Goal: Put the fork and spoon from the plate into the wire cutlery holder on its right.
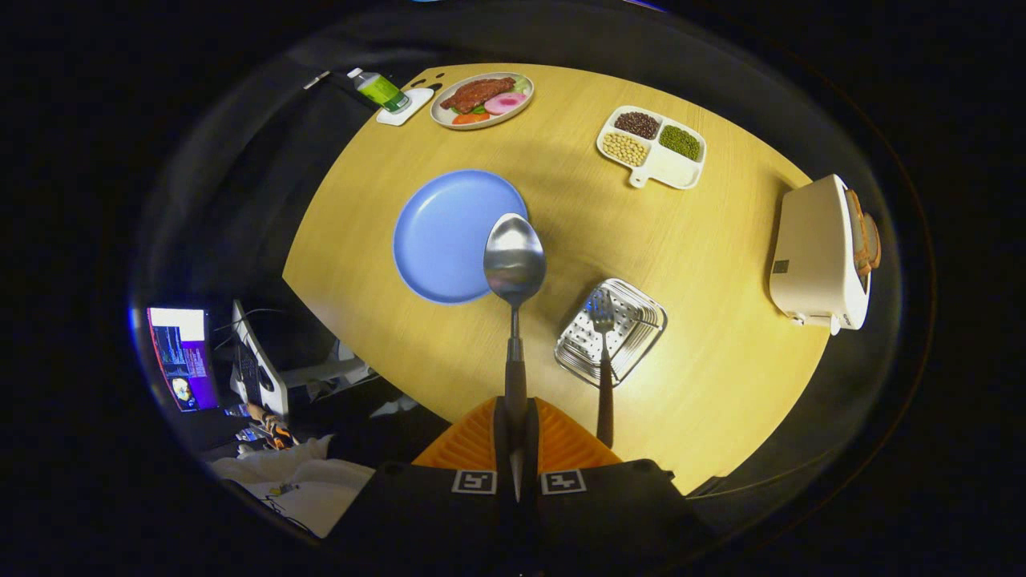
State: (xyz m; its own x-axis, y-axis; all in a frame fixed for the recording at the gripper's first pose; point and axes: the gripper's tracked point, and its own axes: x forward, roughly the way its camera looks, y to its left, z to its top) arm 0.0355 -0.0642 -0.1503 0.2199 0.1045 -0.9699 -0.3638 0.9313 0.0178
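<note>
My gripper point(515, 433) is shut on the dark handle of a steel spoon point(514, 260), held high above the wooden table with its bowl pointing away from me. Below the spoon's bowl lies the blue plate point(449, 232), bare. To the plate's right stands the wire cutlery holder point(633, 320). A fork point(603, 353) stands in it, tines down and dark handle up toward me, just right of my fingers.
A white toaster point(817, 256) sits at the table's right edge. Farther off are a divided white dish of beans point(653, 144), a plate of food point(481, 100) and a green bottle on a small tray point(383, 92). A lit screen point(180, 357) stands off the table's near left.
</note>
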